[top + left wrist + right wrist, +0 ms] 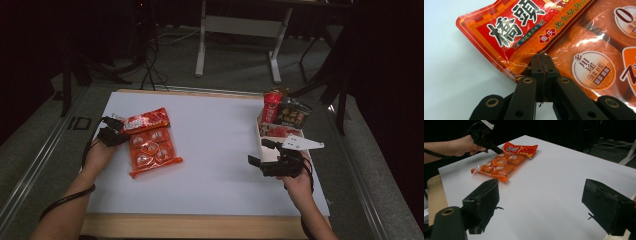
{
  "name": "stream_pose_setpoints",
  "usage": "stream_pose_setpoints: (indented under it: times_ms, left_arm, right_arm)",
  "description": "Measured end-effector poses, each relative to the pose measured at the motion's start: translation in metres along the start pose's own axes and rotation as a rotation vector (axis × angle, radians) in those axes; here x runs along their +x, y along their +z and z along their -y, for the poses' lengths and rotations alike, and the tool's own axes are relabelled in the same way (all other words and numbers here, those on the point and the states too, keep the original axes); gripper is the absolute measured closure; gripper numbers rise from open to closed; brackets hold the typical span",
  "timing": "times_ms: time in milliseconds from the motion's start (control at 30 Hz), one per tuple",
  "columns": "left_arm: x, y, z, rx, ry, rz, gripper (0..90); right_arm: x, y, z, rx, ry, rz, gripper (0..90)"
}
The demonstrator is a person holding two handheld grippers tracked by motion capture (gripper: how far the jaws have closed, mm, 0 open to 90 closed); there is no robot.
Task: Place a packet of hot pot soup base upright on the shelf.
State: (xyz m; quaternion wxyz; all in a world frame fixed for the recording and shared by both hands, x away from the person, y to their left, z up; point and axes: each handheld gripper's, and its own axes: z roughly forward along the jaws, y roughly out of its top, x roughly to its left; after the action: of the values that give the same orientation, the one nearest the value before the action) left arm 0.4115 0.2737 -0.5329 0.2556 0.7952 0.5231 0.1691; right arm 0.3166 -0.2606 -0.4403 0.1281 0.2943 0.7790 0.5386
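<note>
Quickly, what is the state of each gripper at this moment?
Left gripper: shut, jaws together at the edge of the orange snack pack; whether it pinches the wrapper cannot be told.
Right gripper: open, holding nothing.

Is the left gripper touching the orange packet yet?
Touching. In the left gripper view the left gripper, jaws shut, sits with its tips on the orange packet at its edge.

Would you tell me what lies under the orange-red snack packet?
The snack packet lies flat on the white table top, bare around it. Anything beneath is hidden by the packet itself. The left gripper pinches its edge.
</note>
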Motion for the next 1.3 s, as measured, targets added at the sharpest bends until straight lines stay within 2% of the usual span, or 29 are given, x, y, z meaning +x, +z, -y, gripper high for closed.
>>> stream_pose_setpoints:
  times_ms: [33,133,200,300,400,567,600,633,900,933,1167,1300]
  left_arm:
    - [-0.008,0.002,-0.003,-0.006,0.017,0.026,90.0]
    - [-0.018,0.005,-0.008,-0.005,0.045,0.036,90.0]
    - [-0.019,0.006,-0.009,-0.006,0.046,0.041,90.0]
    - [-0.029,0.008,-0.014,-0.004,0.060,0.076,90.0]
    - [-0.040,0.011,-0.018,0.001,0.092,0.080,90.0]
    - [-0.058,0.016,-0.026,0.001,0.137,0.122,90.0]
    - [-0.058,0.016,-0.026,0.001,0.137,0.122,90.0]
    - [-0.066,0.018,-0.029,0.002,0.152,0.139,90.0]
    - [-0.105,0.024,-0.039,0.003,0.240,0.196,90.0]
    - [-0.105,0.024,-0.039,0.003,0.240,0.196,90.0]
    - [-0.133,0.024,-0.042,0.015,0.311,0.248,90.0]
    - [-0.146,0.024,-0.043,0.015,0.346,0.263,90.0]
  right_arm:
    - [0.000,0.000,0.000,0.000,0.002,0.001,14.1]
    - [-0.001,-0.001,0.000,-0.003,0.003,0.000,14.1]
    - [-0.001,-0.001,0.000,-0.003,0.003,0.000,14.1]
    - [-0.001,-0.002,0.001,-0.002,0.005,0.001,14.2]
    - [-0.001,-0.002,0.001,-0.006,0.007,0.002,14.1]
    - [-0.001,-0.002,0.000,-0.004,0.004,0.002,14.1]
    - [-0.001,-0.002,0.000,-0.004,0.004,0.002,14.1]
    - [-0.001,-0.003,0.000,-0.004,0.004,0.003,14.2]
    - [-0.001,-0.005,0.001,-0.009,0.005,0.005,14.2]
    - [-0.001,-0.005,0.001,-0.009,0.005,0.005,14.2]
    - [-0.001,-0.005,0.000,-0.009,0.003,0.005,14.1]
    - [-0.001,-0.005,0.001,-0.009,0.004,0.004,14.1]
